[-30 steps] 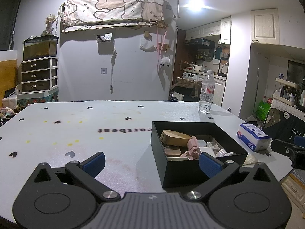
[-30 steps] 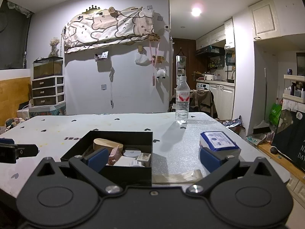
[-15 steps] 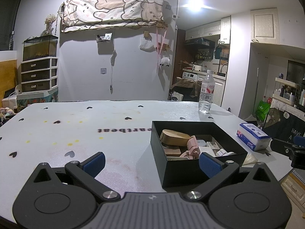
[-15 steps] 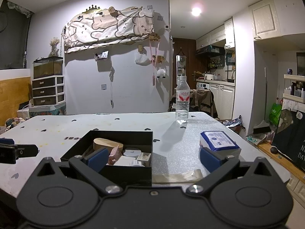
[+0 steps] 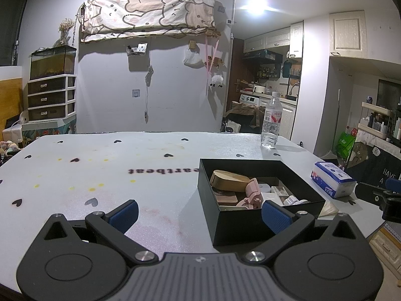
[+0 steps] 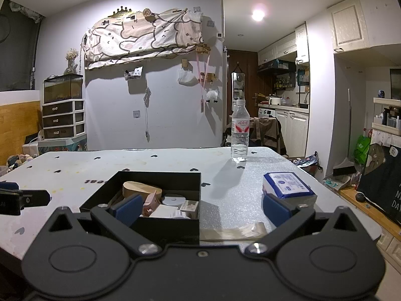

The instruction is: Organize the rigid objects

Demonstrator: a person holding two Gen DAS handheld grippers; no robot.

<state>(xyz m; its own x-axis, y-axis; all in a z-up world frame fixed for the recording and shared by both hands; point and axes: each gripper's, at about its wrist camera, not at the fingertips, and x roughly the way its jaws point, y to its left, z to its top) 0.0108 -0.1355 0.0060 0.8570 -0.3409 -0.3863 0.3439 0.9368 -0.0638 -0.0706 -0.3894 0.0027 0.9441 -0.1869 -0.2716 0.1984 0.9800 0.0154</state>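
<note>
Both my grippers hang low at the near edge of the table [image 5: 105,175], and each stands wide with nothing between its blue pads. The left gripper [image 5: 199,215] fills the bottom of its frame; the right gripper [image 6: 199,208] does the same in its own.

The rigid pieces lie gathered in the black box [image 5: 250,222], lower right of centre in the left view and lower left of centre in the right view. Inside I make out a tan wooden block [image 5: 229,180], a pink clip-like piece [image 5: 252,194], a round white lid [image 6: 173,198] and some small white items I cannot name. Outside the box, only a tissue pack [image 6: 287,185], a water bottle [image 6: 239,131] and a flat clear strip [image 6: 233,230] rest on the table.

This fits either a box filled and finished or one waiting to be sorted out, so I judge no further. Whichever it is, any reach should come from above, clearing the box's front wall, which sits just ahead of the left gripper's right pad and behind the right gripper's left pad.
</note>
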